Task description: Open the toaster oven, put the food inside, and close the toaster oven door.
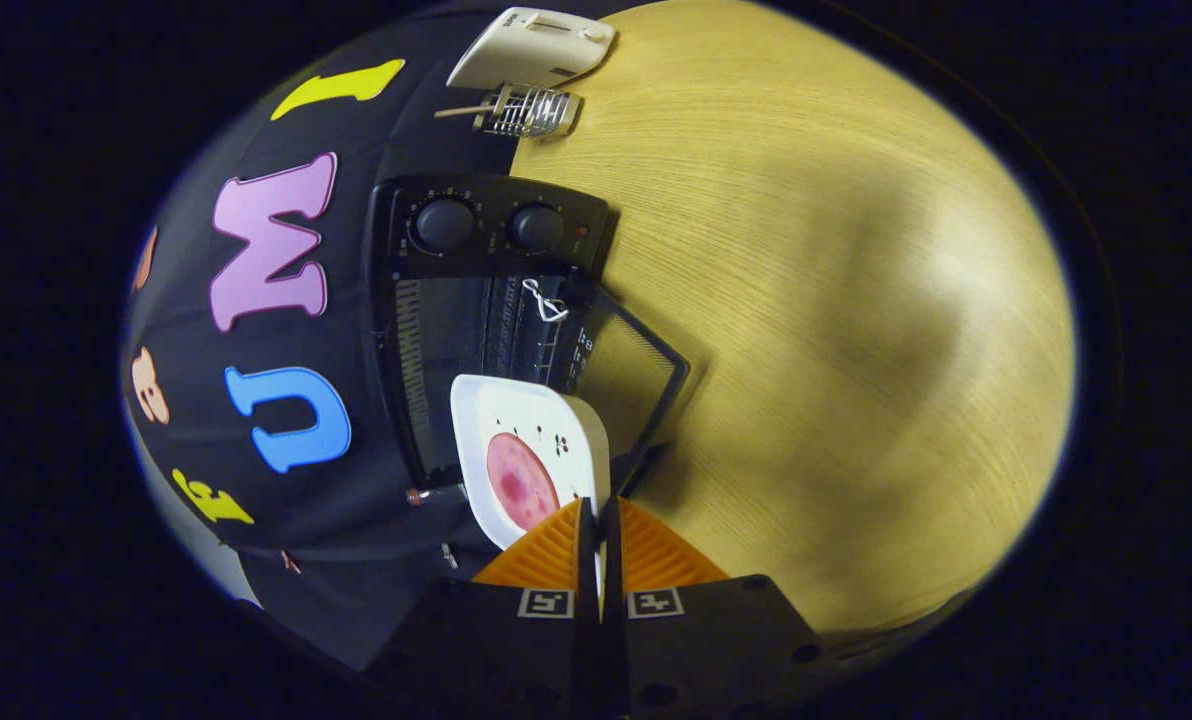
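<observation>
Toaster oven (486, 300), one, black with two round knobs (445, 223), stands on a wooden table (856, 300) with its glass door (631, 365) open. One white plate (531, 455), carrying one round pink slice of food (521, 482), sits at the oven's mouth. Gripper (596, 515) fingers pinch the plate's rim, nearly together. Beyond the oven lie one wire rack (528, 110) and one white appliance (534, 45).

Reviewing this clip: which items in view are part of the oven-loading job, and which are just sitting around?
In the job:
- toaster oven, its door open
- white plate with pink food, gripped at its rim by the gripper

Lying about:
- white appliance beyond the oven
- wire rack beside it
</observation>
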Available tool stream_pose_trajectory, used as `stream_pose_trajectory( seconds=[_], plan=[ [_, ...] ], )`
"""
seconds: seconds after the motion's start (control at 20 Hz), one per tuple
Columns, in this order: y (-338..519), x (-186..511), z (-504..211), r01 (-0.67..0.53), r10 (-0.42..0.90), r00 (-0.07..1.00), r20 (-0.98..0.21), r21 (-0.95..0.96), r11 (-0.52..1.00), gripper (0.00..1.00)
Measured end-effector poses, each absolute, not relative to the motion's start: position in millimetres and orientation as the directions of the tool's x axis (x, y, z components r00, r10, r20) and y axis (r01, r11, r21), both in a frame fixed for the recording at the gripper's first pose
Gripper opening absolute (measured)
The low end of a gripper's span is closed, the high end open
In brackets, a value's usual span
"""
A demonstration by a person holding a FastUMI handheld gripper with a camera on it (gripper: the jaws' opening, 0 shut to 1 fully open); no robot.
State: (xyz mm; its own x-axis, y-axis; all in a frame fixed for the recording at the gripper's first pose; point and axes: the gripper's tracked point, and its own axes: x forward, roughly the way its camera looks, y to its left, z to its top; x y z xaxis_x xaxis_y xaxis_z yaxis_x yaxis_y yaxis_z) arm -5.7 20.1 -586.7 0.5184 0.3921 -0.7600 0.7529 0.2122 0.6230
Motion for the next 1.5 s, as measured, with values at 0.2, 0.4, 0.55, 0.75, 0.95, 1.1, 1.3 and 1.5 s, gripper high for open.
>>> stream_pose_trajectory(
  seconds=[0.2, 0.4, 0.55, 0.75, 0.95, 1.1, 1.3, 1.5],
  plan=[
    [29, 48, -603, 0.783, 0.299, 0.564, -0.770, 0.614, 0.102, 0.05],
    [42, 90, -622, 0.798, 0.251, 0.573, -0.780, 0.601, 0.046, 0.05],
    [46, 120, -630, 0.804, 0.203, 0.585, -0.785, 0.595, -0.016, 0.05],
    [58, 148, -640, 0.809, 0.163, 0.585, -0.795, 0.586, -0.046, 0.05],
    [73, 158, -646, 0.814, 0.150, 0.581, -0.800, 0.573, -0.097, 0.05],
    [78, 155, -647, 0.831, 0.159, 0.556, -0.816, 0.552, -0.071, 0.05],
    [71, 154, -641, 0.816, 0.168, 0.579, -0.798, 0.568, -0.112, 0.11],
    [71, 147, -629, 0.805, 0.187, 0.592, -0.784, 0.587, -0.085, 0.36]
  ],
)
